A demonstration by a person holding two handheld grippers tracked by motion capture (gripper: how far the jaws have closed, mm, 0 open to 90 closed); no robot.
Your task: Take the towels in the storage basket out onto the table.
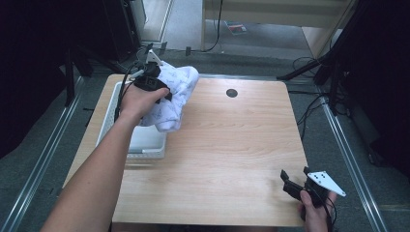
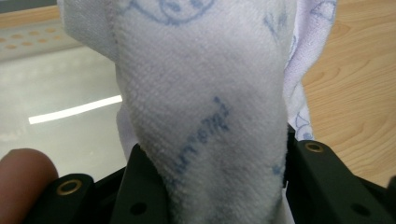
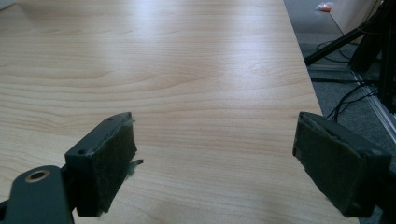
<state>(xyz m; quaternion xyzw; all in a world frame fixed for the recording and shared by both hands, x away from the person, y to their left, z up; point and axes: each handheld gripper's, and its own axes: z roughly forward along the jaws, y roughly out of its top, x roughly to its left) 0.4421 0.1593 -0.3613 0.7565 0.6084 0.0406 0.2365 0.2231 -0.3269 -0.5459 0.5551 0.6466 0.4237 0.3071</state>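
Note:
A white towel with blue print [image 1: 173,96] hangs bunched in the air over the right edge of a white tray [image 1: 145,140] at the table's left. My left gripper [image 1: 153,79] is shut on its upper part. In the left gripper view the towel [image 2: 205,93] rises thick between the black jaws, with the tray floor [image 2: 56,121] behind it at the left. Near the table's front right corner my right gripper [image 1: 295,180] rests open. In the right gripper view its padded fingers [image 3: 105,163] stand wide apart over bare wood, and my right gripper [image 3: 215,163] holds nothing.
The wooden table [image 1: 227,145] has a round black cable hole [image 1: 231,93] near its far edge. Cables and dark stands lie on the floor beyond the right edge [image 3: 345,60]. A metal rail [image 1: 348,154] runs along the floor at the right.

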